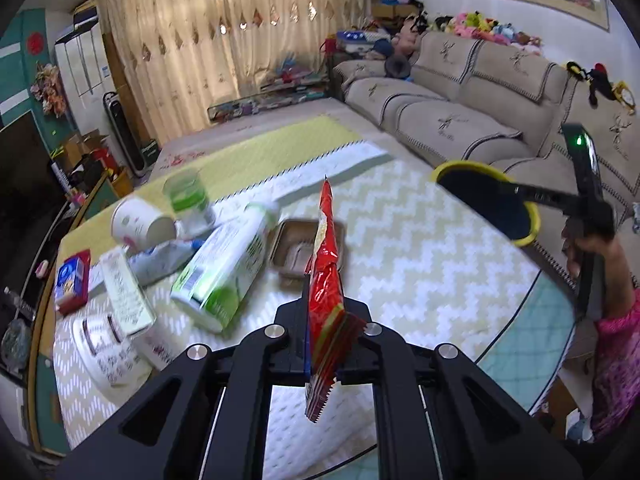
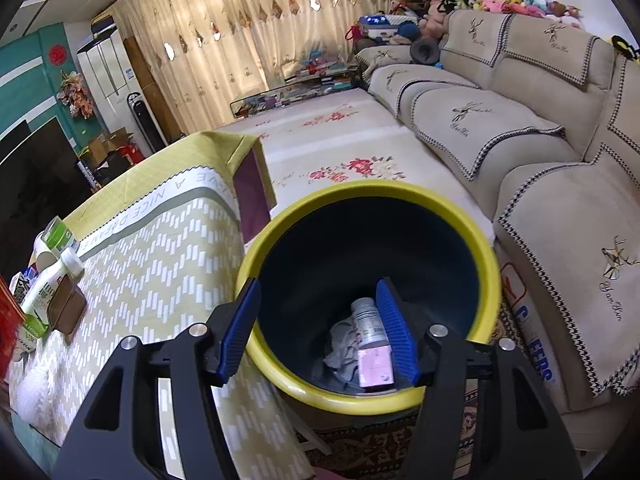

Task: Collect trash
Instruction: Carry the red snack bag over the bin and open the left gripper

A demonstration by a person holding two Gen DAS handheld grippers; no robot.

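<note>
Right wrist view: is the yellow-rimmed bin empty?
No, the yellow-rimmed bin already holds a grey bottle, a pink box and crumpled grey material at the bottom.

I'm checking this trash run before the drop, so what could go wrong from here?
1. The left gripper pinches the red wrapper near its lower end, so the long upper part may flop and miss the bin.
2. The right gripper holds the bin only by its yellow rim; it might tilt or slip, spilling the bottle and pink box inside.
3. Bottles and cups lie crowded on the table; a swing could knock them.
</note>
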